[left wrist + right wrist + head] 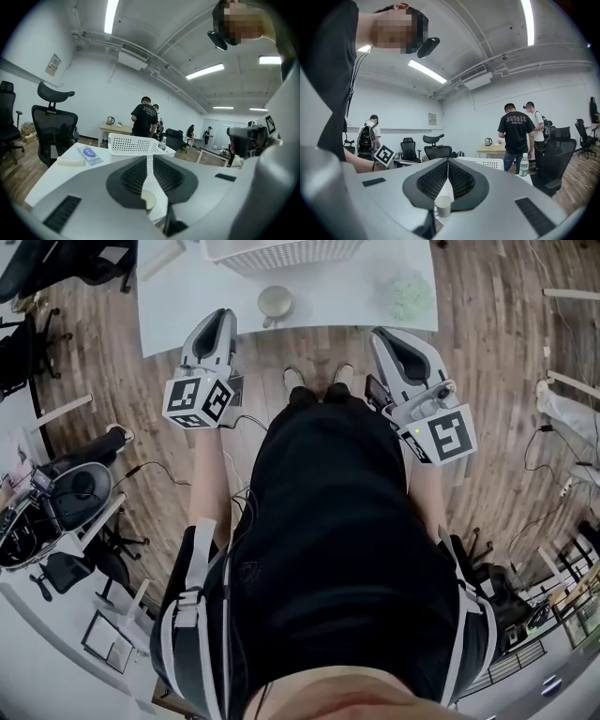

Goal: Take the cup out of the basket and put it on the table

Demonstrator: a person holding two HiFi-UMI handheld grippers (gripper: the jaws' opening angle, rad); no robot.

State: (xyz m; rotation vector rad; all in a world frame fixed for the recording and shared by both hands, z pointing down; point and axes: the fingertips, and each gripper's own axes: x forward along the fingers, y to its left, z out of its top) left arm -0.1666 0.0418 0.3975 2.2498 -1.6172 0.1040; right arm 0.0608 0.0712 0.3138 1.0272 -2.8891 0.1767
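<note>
Both tongs are held raised in front of the person's body, short of the worktop's near edge. The left tongs (223,320) are seen pressed together with nothing between them, and the right tongs (382,337) are likewise pressed together and empty. Beyond their tips, the cup (275,303) is found standing upright on the worktop (178,296), near its front edge and outside the basket (281,253), which is set further back. A crumpled green item (410,294) lies well apart to the cup's right. The placing is therefore judged done. The cup is judged small, light and stiff-walled, though whether it is paper or ceramic cannot be told. If it were to be taken up, it would best be pinched across the rim, one pad inside and one outside. Gentle pressure would be called for, since a thin wall could buckle and a smooth one could slip.
</note>
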